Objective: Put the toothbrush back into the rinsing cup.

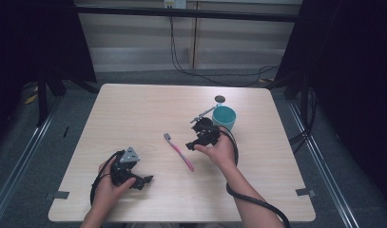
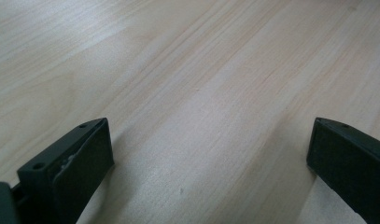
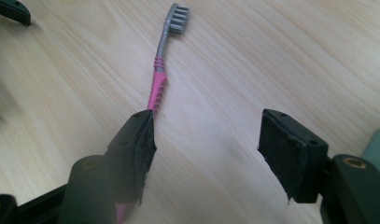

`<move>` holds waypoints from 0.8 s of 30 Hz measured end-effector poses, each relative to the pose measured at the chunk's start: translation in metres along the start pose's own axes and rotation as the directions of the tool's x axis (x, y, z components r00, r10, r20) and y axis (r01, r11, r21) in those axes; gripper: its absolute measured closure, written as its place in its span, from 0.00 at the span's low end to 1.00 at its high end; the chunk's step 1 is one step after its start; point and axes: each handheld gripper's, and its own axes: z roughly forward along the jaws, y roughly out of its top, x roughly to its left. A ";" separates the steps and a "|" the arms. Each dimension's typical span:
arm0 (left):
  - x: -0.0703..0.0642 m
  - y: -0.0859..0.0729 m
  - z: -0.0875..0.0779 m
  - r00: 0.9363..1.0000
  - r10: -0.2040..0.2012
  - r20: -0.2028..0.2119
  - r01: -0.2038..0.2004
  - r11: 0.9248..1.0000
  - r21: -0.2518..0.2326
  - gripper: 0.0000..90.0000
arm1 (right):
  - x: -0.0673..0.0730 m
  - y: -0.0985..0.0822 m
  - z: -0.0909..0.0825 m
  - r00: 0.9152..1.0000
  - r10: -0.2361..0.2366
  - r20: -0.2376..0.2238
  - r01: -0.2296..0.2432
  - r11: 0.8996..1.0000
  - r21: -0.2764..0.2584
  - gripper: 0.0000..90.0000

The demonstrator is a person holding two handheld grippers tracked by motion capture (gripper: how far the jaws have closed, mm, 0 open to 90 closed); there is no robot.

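With both grippers' jaws spread and holding nothing, I'd judge the toothbrush [image 1: 178, 150], lying flat left of the cup [image 1: 224, 118] and beside my right gripper [image 1: 197, 137], light, stiff and slippery, best pinched mid-handle across its ribbed pink grip.

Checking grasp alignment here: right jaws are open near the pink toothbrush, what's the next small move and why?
Probably shift the right gripper sideways toward the toothbrush before closing. In the right gripper view the handle runs under one jaw, not through the gap between them, and bare table lies between the open jaws. Centring the handle first should give a clean grip. The left gripper rests open, apart.
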 end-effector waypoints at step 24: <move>-0.001 0.000 0.000 1.000 -0.011 -0.001 0.011 1.000 -0.008 0.00 | 0.013 0.028 0.026 1.000 -0.008 -0.008 0.009 0.999 0.050 0.44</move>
